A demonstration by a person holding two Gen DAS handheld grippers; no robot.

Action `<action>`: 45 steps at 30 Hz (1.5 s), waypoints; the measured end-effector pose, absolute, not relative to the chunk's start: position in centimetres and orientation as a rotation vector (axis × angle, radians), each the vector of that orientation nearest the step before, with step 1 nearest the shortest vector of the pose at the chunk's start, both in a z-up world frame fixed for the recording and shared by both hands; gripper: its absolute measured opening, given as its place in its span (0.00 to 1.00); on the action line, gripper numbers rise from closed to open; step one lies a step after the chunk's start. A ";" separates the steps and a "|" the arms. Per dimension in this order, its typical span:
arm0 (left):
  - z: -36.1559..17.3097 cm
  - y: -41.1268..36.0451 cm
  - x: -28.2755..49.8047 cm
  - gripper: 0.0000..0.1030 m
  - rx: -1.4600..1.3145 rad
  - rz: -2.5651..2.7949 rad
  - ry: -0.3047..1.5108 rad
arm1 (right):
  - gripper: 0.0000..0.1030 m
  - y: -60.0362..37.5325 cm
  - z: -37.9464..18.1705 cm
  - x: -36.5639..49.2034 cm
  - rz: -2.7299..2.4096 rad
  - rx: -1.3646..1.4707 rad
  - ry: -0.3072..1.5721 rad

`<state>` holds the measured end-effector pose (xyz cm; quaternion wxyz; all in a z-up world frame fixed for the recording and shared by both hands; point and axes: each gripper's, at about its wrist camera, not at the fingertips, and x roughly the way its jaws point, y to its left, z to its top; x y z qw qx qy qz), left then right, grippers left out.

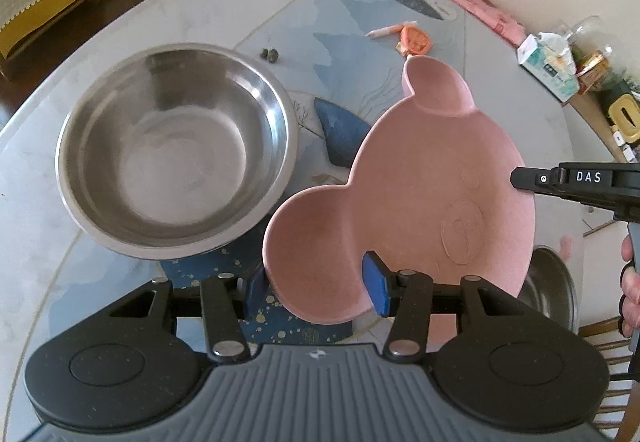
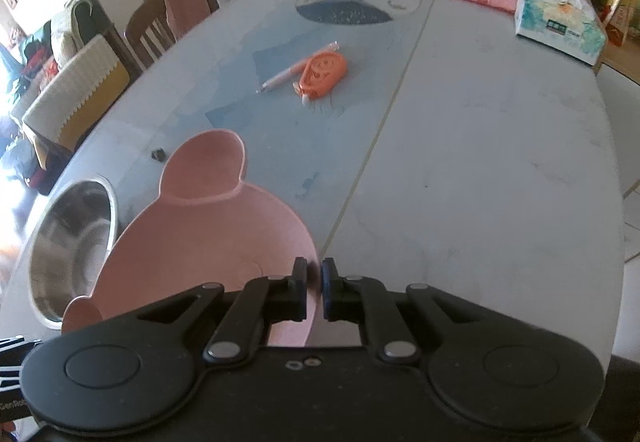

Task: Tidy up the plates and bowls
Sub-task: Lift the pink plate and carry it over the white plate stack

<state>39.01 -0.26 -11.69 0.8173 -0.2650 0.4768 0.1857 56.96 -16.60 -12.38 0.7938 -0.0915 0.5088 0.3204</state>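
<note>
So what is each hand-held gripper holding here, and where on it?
Both hold the pink bear-shaped plate: left hand-held gripper around its near ear compartment, right hand-held gripper pinching the main rim.

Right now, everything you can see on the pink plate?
The pink plate is bear-head shaped: a wide main well plus two round ear compartments, one near, one far. Matte, speckled, plastic-looking, with a faint embossed face. It is empty and tilted, apparently lifted off the table. The left gripper straddles the near ear's rim, one blue pad inside. The right gripper is shut on the main well's edge. It sits right of the steel bowl, partly over a smaller steel dish.
</note>
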 end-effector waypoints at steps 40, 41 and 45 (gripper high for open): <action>-6.8 5.8 14.9 0.48 -0.416 0.078 1.070 | 0.06 -17.4 -5.7 26.4 0.421 -0.029 1.045; -7.0 5.9 14.4 0.48 -0.413 0.076 1.071 | 0.06 -17.3 -5.9 25.8 0.418 -0.028 1.047; -7.8 5.9 13.1 0.48 -0.406 0.075 1.080 | 0.06 -17.2 -6.8 24.3 0.411 -0.025 1.058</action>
